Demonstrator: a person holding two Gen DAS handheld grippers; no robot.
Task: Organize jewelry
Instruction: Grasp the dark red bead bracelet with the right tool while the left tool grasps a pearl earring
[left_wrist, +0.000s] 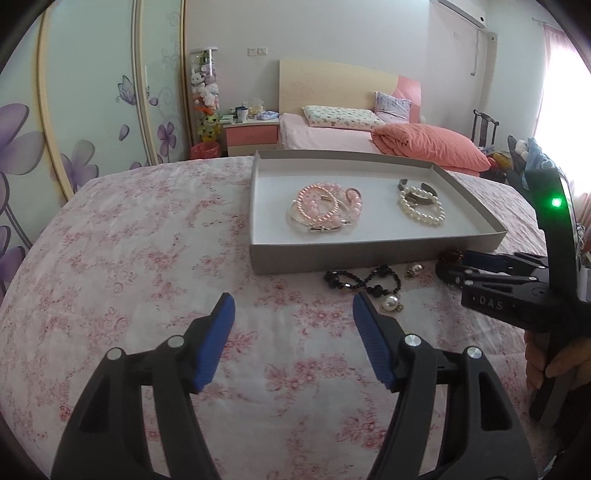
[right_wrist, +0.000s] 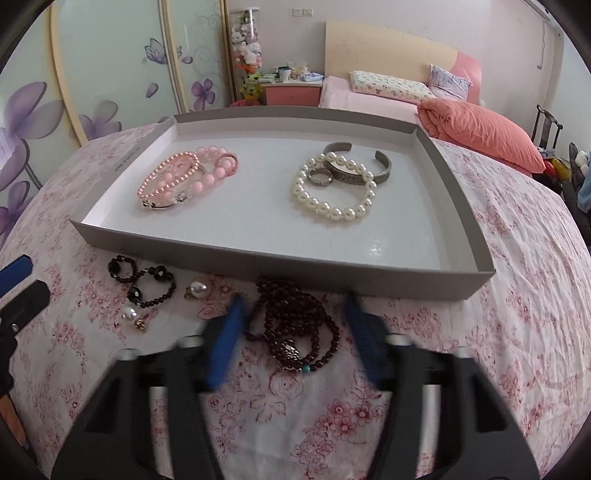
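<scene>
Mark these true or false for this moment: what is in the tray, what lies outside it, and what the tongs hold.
1. The pink bracelets lie in the tray. True.
2. The dark bead necklace lies in the tray. False: on the cloth, in front of it.
3. The left tongs hold a bracelet. False: open, empty.
4. The white pearl bracelet lies in the tray. True.

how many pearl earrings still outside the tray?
2. One pearl earring lies just below the tray front wall; the other sits nearer the camera, beside the black beads. More could hide under the dark bead pile.
</scene>
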